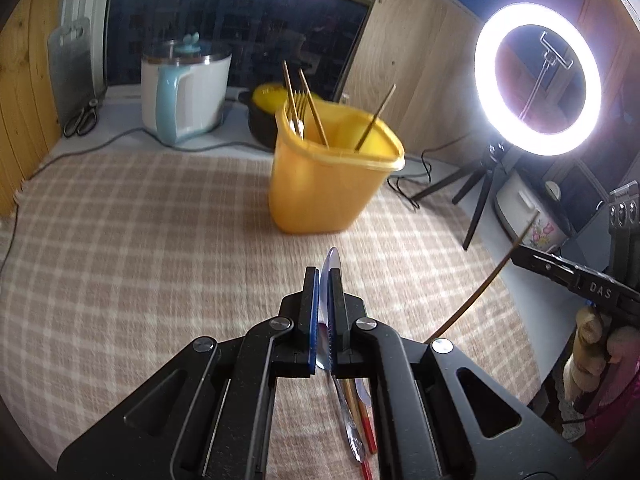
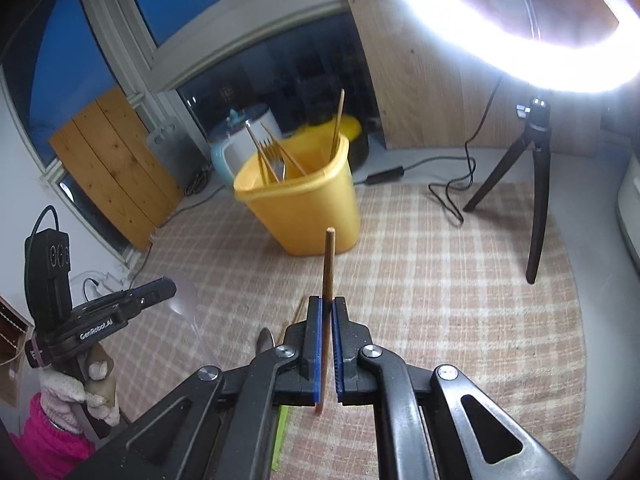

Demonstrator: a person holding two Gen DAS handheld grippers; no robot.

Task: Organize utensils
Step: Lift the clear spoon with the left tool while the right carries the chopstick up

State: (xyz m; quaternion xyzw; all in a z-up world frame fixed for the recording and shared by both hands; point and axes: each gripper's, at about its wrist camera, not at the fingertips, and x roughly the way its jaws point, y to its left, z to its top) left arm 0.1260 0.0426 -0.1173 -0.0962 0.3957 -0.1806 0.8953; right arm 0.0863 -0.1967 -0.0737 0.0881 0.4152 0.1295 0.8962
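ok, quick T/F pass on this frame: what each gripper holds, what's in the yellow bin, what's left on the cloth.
1. The left gripper is shut on a clear plastic spoon. True.
2. The right gripper is open and holds nothing. False: it is shut on a wooden chopstick.
3. The yellow bin already holds a fork and chopsticks. True.
4. The yellow bin lies tipped on its side. False: it stands upright on the checked cloth.
5. More utensils lie on the cloth below the left gripper. True.
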